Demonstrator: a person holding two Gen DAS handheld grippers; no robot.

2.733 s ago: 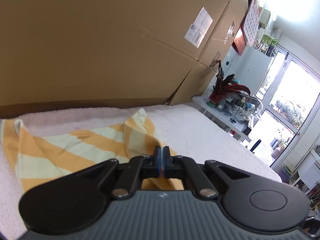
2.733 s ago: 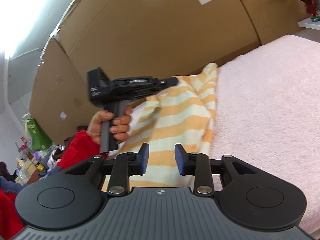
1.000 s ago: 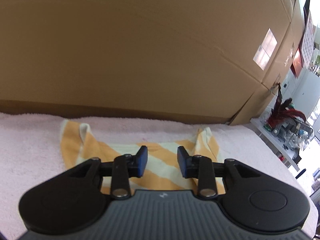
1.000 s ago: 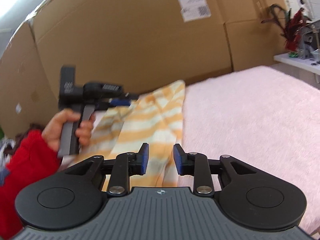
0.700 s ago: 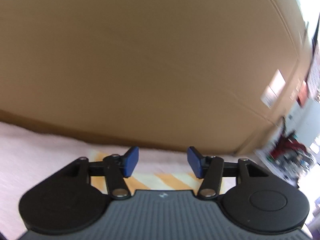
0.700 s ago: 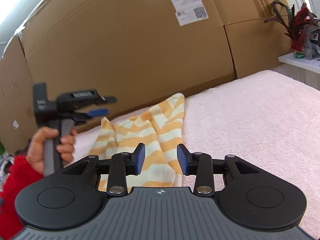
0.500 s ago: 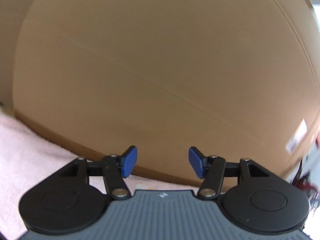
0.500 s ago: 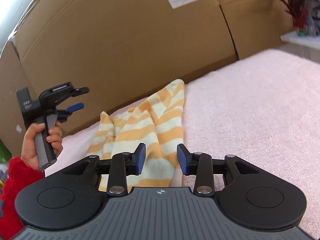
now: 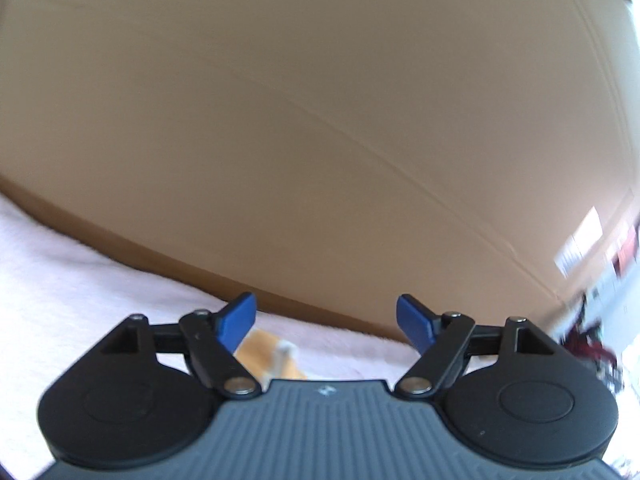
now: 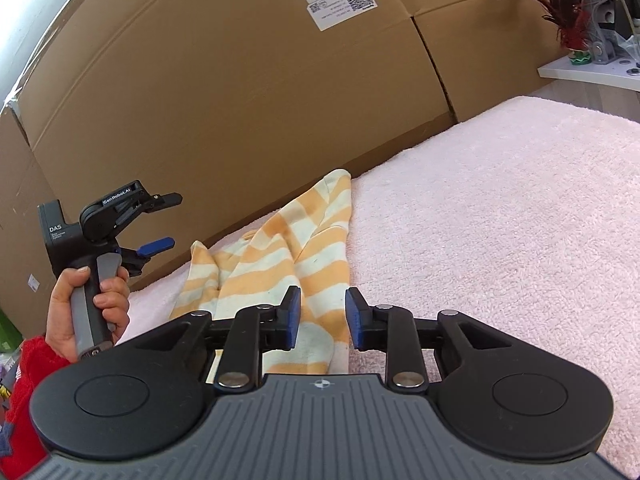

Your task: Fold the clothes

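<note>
An orange-and-cream striped garment (image 10: 280,256) lies folded lengthwise on the pink fleece surface (image 10: 500,220), running from near my right gripper toward the cardboard wall. My right gripper (image 10: 322,316) hovers open just above the garment's near end, nothing between its fingers. My left gripper (image 10: 160,222), held in a hand with a red sleeve, is raised to the left of the garment, wide open and empty. In the left wrist view the left gripper (image 9: 326,322) points at the cardboard, and only a small corner of the garment (image 9: 266,356) shows below its left finger.
Tall cardboard boxes (image 10: 248,92) form a wall right behind the fleece. A white shelf (image 10: 592,70) with a red-leaved plant (image 10: 568,4) and clutter stands at the far right. Bare pink fleece stretches to the right of the garment.
The left gripper let go of the garment, opened wide and lifted away to the left, tilting up toward the cardboard. The right gripper stayed open near the garment's near end.
</note>
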